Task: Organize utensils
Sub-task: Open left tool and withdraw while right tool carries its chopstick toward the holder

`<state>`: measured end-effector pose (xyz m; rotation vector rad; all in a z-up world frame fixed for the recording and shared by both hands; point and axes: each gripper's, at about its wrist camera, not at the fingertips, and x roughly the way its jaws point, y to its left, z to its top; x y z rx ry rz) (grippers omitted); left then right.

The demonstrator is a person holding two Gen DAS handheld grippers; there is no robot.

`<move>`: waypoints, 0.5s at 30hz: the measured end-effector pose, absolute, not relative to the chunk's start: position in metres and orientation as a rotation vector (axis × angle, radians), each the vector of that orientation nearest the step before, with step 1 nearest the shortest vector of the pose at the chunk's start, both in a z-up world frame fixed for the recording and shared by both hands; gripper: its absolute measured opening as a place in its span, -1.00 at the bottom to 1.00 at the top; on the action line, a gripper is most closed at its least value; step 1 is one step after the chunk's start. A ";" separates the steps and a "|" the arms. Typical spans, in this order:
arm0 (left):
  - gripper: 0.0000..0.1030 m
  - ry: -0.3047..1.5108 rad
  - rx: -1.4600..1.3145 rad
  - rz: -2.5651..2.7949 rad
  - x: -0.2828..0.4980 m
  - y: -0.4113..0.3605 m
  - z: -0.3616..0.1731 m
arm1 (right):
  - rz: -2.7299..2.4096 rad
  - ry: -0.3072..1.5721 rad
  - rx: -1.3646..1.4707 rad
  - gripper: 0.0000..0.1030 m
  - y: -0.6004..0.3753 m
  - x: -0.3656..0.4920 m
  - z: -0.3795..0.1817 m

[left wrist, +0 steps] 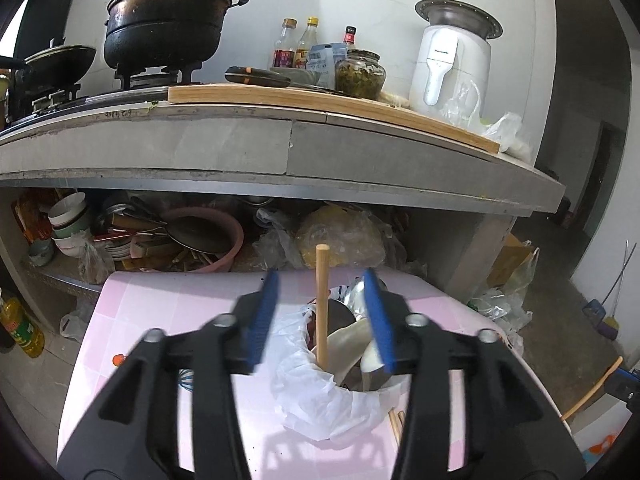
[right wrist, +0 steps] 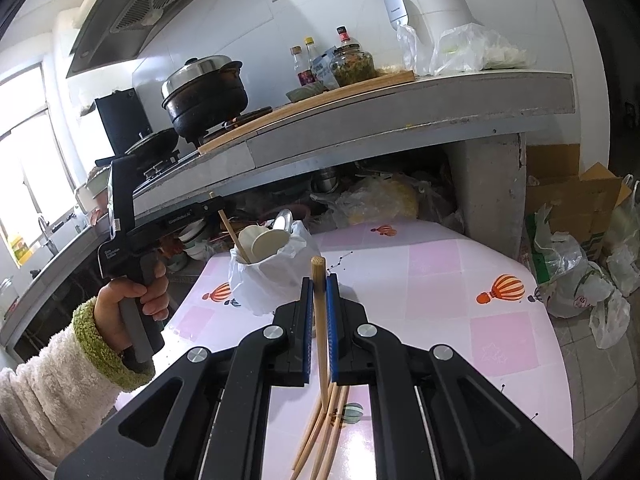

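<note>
A cup lined with a white plastic bag (left wrist: 316,396) (right wrist: 272,280) stands on the pink table (left wrist: 160,312) (right wrist: 440,280). It holds white spoons (left wrist: 348,344) (right wrist: 266,242) and one upright wooden chopstick (left wrist: 322,308) (right wrist: 234,232). My left gripper (left wrist: 321,276) is open, its blue pads on either side of that chopstick without touching it. My right gripper (right wrist: 320,280) is shut on another chopstick (right wrist: 320,320), held upright over the near part of the table. Several loose chopsticks (right wrist: 316,436) (left wrist: 394,428) lie under it. A hand (right wrist: 132,300) in a fluffy sleeve holds the left gripper's handle.
Behind the table runs a grey counter (left wrist: 280,152) with a black pot (left wrist: 164,24), a cutting board (left wrist: 320,100), bottles and a white appliance (left wrist: 452,60). Bowls and pans crowd the shelf below (left wrist: 160,236). Plastic bags (right wrist: 572,280) and a cardboard box (right wrist: 572,196) sit on the floor at right.
</note>
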<state>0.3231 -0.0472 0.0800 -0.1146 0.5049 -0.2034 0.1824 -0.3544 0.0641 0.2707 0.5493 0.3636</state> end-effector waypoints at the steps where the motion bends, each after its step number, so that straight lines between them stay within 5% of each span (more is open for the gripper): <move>1: 0.04 0.505 -0.123 -0.207 0.322 -0.045 0.081 | 0.364 0.549 0.270 -0.87 -0.354 0.182 0.065; 9: 0.57 0.467 -0.157 -0.217 0.280 -0.024 0.088 | 0.391 0.485 0.238 -0.87 -0.350 0.185 0.096; 15: 0.65 0.484 -0.090 -0.181 0.229 -0.002 0.067 | 0.464 0.387 0.203 -0.87 -0.333 0.203 0.152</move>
